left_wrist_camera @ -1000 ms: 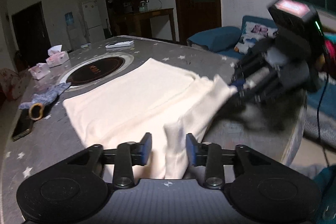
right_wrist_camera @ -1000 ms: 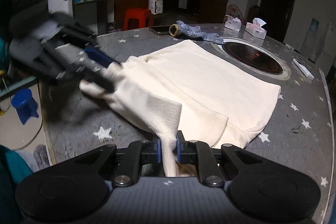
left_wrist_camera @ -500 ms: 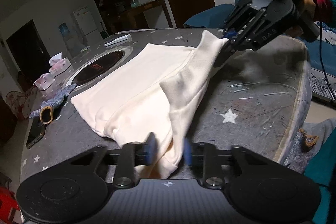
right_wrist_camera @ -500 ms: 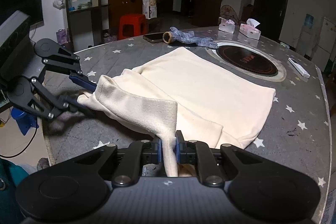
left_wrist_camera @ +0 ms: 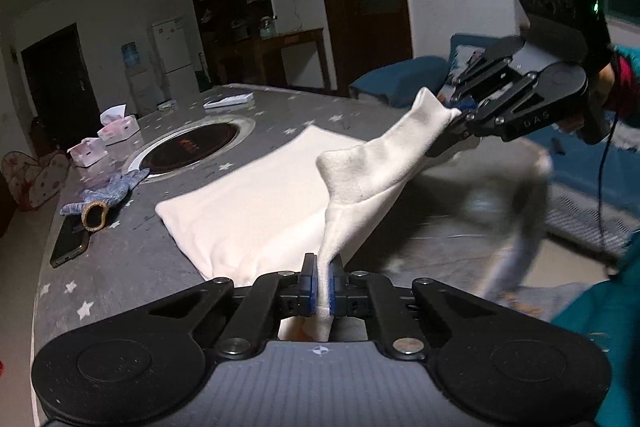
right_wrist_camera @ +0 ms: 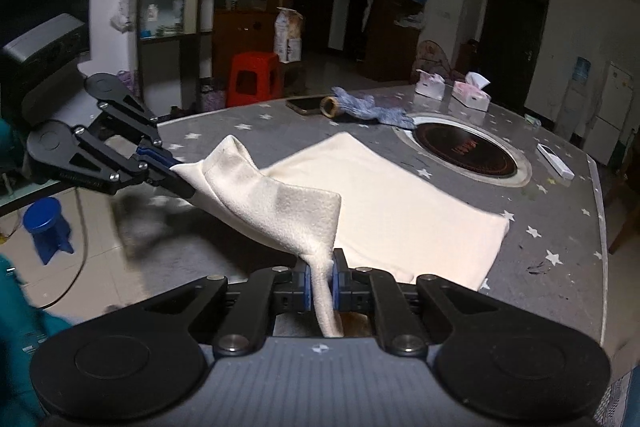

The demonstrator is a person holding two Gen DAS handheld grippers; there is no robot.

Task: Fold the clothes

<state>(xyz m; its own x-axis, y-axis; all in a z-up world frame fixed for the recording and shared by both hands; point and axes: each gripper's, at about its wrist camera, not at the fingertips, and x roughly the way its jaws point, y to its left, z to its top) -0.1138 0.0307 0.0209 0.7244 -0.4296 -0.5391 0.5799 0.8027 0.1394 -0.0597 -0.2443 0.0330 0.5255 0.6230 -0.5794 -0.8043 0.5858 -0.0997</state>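
A cream garment lies partly flat on the grey star-patterned table, its near edge lifted off the surface. My left gripper is shut on one corner of that edge. My right gripper, seen at the upper right of the left wrist view, is shut on the other corner. In the right wrist view the cream garment stretches from my right gripper across to my left gripper at the left. The cloth hangs taut between both, raised above the table's near rim.
A round black hotplate is set in the table beyond the garment. A blue knit glove, a phone, two tissue boxes and a white remote lie around it. A red stool and blue stool stand on the floor.
My left gripper went from open around the garment's edge to shut on it. Both grippers then rose, lifting the near edge off the table and pulling it taut.
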